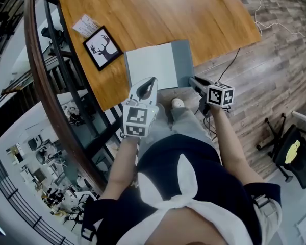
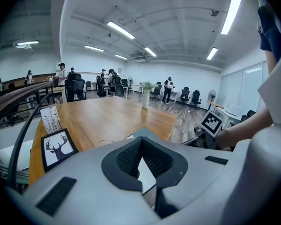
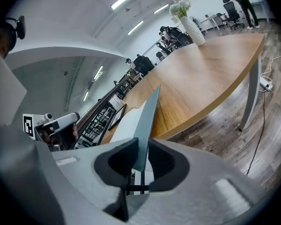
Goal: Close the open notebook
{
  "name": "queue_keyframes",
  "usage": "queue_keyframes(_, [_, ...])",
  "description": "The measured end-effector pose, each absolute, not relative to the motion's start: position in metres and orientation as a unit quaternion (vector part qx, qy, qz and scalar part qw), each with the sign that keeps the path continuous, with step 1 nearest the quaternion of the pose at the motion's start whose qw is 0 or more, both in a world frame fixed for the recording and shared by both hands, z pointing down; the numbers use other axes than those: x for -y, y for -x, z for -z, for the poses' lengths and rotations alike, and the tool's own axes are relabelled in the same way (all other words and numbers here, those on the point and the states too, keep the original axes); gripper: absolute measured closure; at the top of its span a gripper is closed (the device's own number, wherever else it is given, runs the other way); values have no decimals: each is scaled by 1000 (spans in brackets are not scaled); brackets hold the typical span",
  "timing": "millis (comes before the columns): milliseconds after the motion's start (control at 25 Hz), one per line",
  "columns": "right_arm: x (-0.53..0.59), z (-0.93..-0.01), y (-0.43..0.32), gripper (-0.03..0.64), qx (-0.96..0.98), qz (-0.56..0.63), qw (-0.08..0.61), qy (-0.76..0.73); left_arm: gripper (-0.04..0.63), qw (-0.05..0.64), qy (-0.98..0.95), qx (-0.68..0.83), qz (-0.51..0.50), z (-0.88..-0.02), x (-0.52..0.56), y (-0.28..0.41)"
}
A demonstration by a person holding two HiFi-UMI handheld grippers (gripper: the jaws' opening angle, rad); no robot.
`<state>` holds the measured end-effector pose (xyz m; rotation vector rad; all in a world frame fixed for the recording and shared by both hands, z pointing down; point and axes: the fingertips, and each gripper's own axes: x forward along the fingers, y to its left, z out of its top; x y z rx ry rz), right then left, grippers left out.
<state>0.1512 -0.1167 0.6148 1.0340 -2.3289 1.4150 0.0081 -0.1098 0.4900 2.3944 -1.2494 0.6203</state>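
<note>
The open notebook lies at the near edge of the wooden table, white page up. Its grey right cover is raised off the table. My right gripper is shut on that cover's near edge; in the right gripper view the cover stands on edge between the pads of the gripper, with the white page to its left. My left gripper hangs over the page's near edge with its fingertips together. In the left gripper view its pads meet and grip nothing.
A framed deer picture and a printed card lie left of the notebook. A curved railing runs along the table's left side. A vase stands at the far end. A black chair stands on the floor to the right.
</note>
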Motion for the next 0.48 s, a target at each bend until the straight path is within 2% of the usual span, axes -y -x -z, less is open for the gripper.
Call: queue_keyframes(480, [114,-570,-128,583,812,-463,84,-345,577,194,-844,456,-204,-486,98,22])
